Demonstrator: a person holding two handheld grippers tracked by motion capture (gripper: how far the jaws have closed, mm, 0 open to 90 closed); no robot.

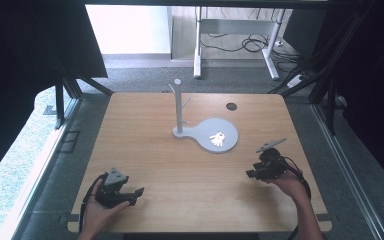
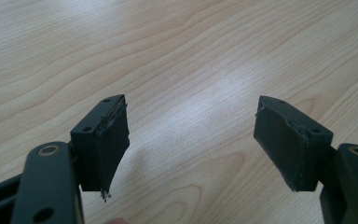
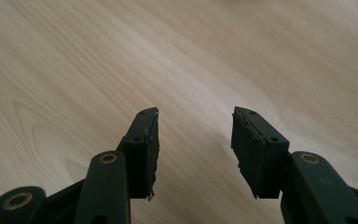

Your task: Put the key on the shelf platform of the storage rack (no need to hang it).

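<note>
Wooden counter from above: a grey stand holds a small white object on its round base, nearer the right gripper than the left gripper. Left gripper view: jaws wide, empty. Right gripper view: jaws parted, empty.

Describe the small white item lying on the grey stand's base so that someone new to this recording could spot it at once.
On the light wooden table, past the middle, stands a grey stand with an upright pegged post on a flat base that widens into a round grey dish. The small white cluster of pieces lies on that dish, right of the post. It is the one white thing on the tabletop; what it is stays too small to tell.
</note>
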